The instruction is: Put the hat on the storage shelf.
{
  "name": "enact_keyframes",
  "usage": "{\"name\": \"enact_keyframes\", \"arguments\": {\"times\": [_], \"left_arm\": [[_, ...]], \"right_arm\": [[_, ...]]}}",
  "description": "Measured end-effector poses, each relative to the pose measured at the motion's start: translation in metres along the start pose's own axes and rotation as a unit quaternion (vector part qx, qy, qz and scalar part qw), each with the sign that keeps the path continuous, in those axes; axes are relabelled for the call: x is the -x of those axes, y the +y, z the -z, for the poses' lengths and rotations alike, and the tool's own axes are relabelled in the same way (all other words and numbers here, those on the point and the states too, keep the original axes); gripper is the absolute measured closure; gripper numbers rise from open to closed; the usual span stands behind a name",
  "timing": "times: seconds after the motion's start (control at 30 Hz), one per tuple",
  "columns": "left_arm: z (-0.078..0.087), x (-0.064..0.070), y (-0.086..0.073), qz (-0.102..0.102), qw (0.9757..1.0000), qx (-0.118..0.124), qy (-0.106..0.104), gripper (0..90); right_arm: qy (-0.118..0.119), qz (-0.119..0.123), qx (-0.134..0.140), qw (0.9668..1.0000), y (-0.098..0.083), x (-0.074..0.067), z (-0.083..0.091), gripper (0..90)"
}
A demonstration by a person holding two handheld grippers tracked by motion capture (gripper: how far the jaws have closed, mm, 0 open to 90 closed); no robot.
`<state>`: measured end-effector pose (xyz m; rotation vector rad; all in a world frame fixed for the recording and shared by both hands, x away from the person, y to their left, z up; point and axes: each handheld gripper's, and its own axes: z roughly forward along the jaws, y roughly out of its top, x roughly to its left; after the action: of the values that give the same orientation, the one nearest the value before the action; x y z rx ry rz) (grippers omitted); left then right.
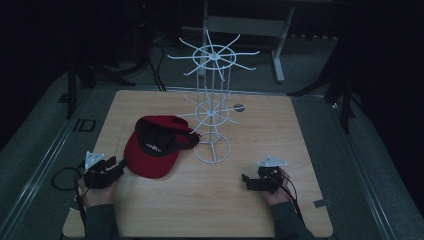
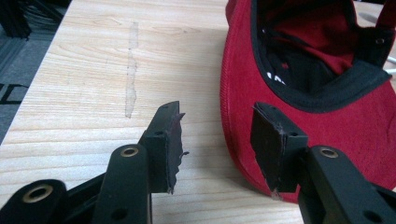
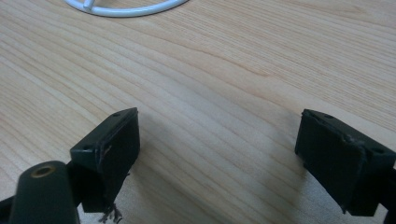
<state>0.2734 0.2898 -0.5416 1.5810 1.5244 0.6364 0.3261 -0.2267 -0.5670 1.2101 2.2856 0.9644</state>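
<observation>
A red cap [image 1: 152,147] with a black inner band lies upside down on the wooden table [image 1: 260,130], left of centre. A white wire rack [image 1: 212,107] with spoke-like hooks stands just right of it. My left gripper [image 1: 119,165] is open at the cap's left edge; in the left gripper view its jaws straddle the rim of the red cap [image 2: 322,121], one on each side, left gripper [image 2: 219,140] not closed on it. My right gripper [image 1: 246,179] rests open near the front right, over bare wood [image 3: 219,135].
The rack's round white base ring [image 3: 126,8] lies ahead of the right gripper. A small dark disc [image 1: 238,106] sits in the table behind the rack. Dark floor, cables and a metal frame surround the table.
</observation>
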Motion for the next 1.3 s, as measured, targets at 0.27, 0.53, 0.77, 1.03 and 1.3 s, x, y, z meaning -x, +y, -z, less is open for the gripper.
{"name": "enact_keyframes", "arguments": {"times": [0.27,0.53,0.77,1.03,1.3], "left_arm": [[0.003,-0.008,0.013,0.016,0.9997,0.003,-0.017,50.5],[-0.005,-0.018,0.036,0.013,0.9993,-0.016,-0.031,49.1],[-0.031,-0.018,0.045,-0.003,0.9961,-0.066,-0.06,49.7],[-0.036,-0.003,0.035,-0.031,0.9921,-0.091,-0.081,72.6],[-0.026,0.015,0.014,-0.042,0.9809,-0.114,-0.152,71.9]], "right_arm": [[0.0,0.0,0.0,1.0,0.0,0.0,0.0,13.7],[0.001,-0.001,-0.001,1.0,0.0,0.0,0.0,13.7],[0.0,0.0,-0.001,1.0,0.0,0.0,0.0,13.7],[0.001,0.0,0.0,1.0,0.0,0.0,0.0,13.7],[0.0,0.001,0.0,1.0,0.0,0.0,0.0,13.7]]}}
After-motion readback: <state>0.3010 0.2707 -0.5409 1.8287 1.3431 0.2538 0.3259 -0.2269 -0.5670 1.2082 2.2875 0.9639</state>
